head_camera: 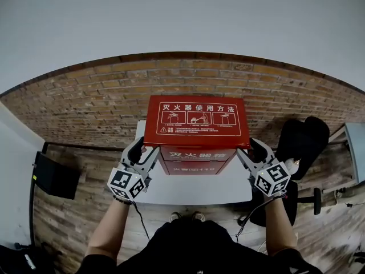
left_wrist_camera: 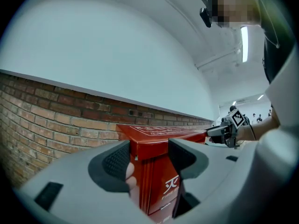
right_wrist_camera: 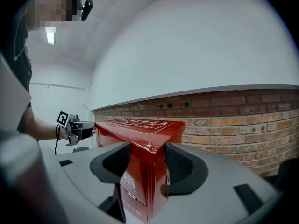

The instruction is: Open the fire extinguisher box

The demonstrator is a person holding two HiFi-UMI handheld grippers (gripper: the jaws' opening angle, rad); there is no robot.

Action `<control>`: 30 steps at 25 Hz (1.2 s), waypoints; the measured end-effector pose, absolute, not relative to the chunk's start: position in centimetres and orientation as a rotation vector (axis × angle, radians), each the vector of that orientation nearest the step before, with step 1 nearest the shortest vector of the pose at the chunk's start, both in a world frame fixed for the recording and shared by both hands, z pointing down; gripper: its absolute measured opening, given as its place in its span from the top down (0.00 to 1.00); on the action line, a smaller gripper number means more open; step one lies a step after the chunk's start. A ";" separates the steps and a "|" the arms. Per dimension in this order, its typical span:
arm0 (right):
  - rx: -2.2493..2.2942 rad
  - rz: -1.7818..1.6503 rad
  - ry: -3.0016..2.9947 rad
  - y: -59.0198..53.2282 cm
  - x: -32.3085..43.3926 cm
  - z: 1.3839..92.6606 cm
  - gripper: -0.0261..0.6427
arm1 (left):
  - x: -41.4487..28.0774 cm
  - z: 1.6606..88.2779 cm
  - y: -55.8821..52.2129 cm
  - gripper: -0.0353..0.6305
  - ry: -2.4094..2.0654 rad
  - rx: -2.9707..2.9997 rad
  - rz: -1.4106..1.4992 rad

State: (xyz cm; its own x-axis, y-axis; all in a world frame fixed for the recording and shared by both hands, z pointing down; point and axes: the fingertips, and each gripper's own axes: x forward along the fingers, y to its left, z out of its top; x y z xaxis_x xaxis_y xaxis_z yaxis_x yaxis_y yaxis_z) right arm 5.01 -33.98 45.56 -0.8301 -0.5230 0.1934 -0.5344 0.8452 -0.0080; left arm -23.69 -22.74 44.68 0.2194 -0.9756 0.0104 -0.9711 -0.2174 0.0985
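A tall red fire extinguisher box [head_camera: 197, 160] stands on a white table [head_camera: 194, 192] against the brick wall. Its red lid [head_camera: 197, 121], printed with white instructions, lies over the top. My left gripper [head_camera: 142, 150] is at the lid's front left corner. In the left gripper view that corner [left_wrist_camera: 148, 146] sits between the open left gripper's [left_wrist_camera: 148, 160] dark pads. My right gripper [head_camera: 255, 150] is at the front right corner. In the right gripper view the corner [right_wrist_camera: 149, 146] sits between the right gripper's [right_wrist_camera: 147, 162] spread pads. I cannot tell whether the lid is lifted off the body.
A brick wall [head_camera: 102, 104] runs behind the table, with a pale wall above it. A black chair [head_camera: 302, 141] stands right of the table and a black case [head_camera: 54, 177] left of it on the wooden floor.
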 end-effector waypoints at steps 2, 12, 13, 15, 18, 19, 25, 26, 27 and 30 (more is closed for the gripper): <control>0.819 0.096 -2.839 -34.0 5.1 45.5 0.59 | -23.6 44.5 -22.7 0.49 -1.918 2.375 -0.091; 0.774 -0.054 -2.911 -34.4 4.4 39.6 0.59 | -24.0 39.0 -23.3 0.50 -1.967 2.503 -0.030; 0.777 -0.075 -2.916 -34.7 4.3 38.8 0.59 | -24.1 38.3 -23.6 0.49 -1.971 2.514 -0.036; 0.791 -0.113 -2.930 -35.5 4.1 37.3 0.59 | -24.4 36.7 -24.3 0.49 -1.987 2.534 -0.055; 0.822 -0.169 -2.958 -36.6 3.7 35.1 0.59 | -25.0 34.6 -25.2 0.49 -2.018 2.564 -0.082; 0.839 -0.180 -2.956 -37.1 3.5 34.6 0.59 | -25.1 34.2 -25.6 0.49 -2.022 2.574 -0.074; 0.933 -0.168 -2.996 -40.6 2.6 32.3 0.59 | -26.0 31.6 -29.0 0.50 -2.063 2.590 -0.112; 0.943 -0.164 -3.009 -41.2 2.3 31.7 0.59 | -26.2 31.0 -29.6 0.50 -2.067 2.586 -0.125; 0.953 -0.158 -3.022 -41.8 2.0 31.3 0.59 | -26.5 30.6 -30.2 0.50 -2.070 2.582 -0.132; 0.983 -0.147 -3.043 -44.1 1.3 30.3 0.59 | -27.1 29.6 -32.3 0.50 -2.072 2.570 -0.140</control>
